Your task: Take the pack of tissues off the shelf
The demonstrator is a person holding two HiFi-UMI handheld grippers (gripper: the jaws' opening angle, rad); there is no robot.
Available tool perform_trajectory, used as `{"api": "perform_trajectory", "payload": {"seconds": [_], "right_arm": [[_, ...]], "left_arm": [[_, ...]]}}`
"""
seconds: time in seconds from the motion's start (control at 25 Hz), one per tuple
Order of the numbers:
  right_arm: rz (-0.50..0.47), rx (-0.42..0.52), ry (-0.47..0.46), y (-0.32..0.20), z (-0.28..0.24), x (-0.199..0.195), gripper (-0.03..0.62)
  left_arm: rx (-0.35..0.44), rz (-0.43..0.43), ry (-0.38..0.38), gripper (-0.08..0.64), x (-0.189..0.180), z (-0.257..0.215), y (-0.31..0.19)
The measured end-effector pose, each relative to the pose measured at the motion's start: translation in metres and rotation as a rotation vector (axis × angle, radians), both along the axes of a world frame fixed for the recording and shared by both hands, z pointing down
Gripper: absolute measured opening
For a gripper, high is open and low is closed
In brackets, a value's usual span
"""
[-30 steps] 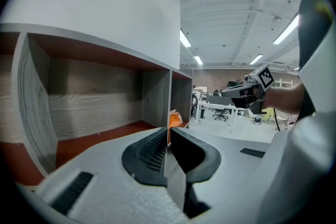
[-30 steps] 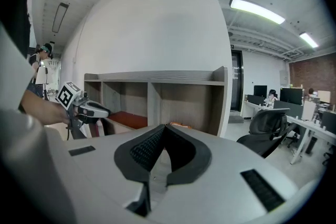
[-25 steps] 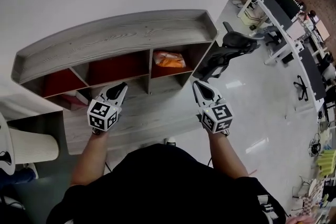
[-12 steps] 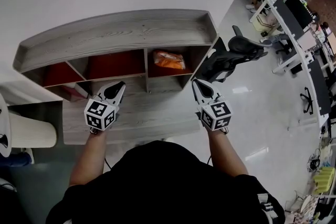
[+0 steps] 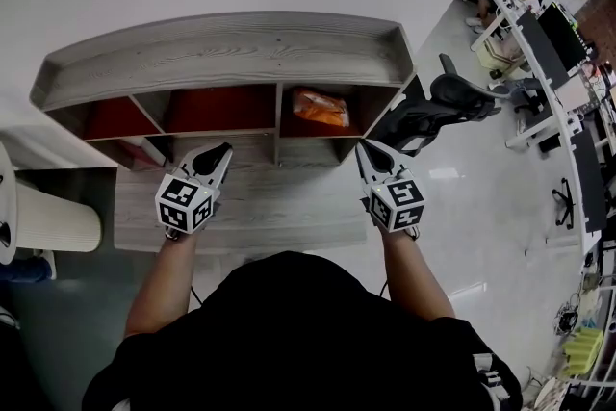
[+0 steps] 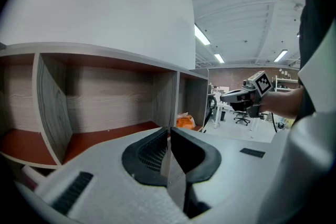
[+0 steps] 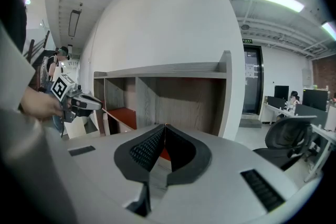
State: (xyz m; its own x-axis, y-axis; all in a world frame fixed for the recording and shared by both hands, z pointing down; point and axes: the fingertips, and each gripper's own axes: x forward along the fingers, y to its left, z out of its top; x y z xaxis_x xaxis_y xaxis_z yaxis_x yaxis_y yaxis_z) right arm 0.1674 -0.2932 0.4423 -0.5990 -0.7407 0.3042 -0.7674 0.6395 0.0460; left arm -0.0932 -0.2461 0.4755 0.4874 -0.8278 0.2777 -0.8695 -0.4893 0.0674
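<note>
Orange tissue pack (image 5: pixel 320 108) lies in the shelf's (image 5: pixel 231 53) rightmost compartment. Long axis runs roughly 10-to-4 o'clock in head view. Print too small to read. Left gripper (image 5: pixel 219 152) and right gripper (image 5: pixel 366 149): jaws pressed together, nothing between. Pack is at 11 o'clock from the right one.

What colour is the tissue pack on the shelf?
Orange: the pack of tissues shows clearest in the head view.

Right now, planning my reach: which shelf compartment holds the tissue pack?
The rightmost compartment, nearest the right claw: only it holds the orange pack of tissues.

orange tissue pack (image 5: pixel 320 108) — right shelf (image 5: pixel 231 48) compartment
</note>
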Motion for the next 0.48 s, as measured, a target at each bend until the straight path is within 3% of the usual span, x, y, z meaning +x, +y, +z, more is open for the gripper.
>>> {"api": "perform_trajectory", "payload": {"seconds": [0.2, 0.48], "right_arm": [[-0.035, 0.004, 0.040, -0.012, 0.003, -0.016, 0.009], [-0.100, 0.083, 0.154, -0.034, -0.003, -0.041, 0.011]], "left_arm": [[-0.007, -0.030, -0.014, 0.032, -0.012, 0.006, 0.005], [-0.018, -0.079, -0.018, 0.032, -0.027, 0.011, 0.007]]}}
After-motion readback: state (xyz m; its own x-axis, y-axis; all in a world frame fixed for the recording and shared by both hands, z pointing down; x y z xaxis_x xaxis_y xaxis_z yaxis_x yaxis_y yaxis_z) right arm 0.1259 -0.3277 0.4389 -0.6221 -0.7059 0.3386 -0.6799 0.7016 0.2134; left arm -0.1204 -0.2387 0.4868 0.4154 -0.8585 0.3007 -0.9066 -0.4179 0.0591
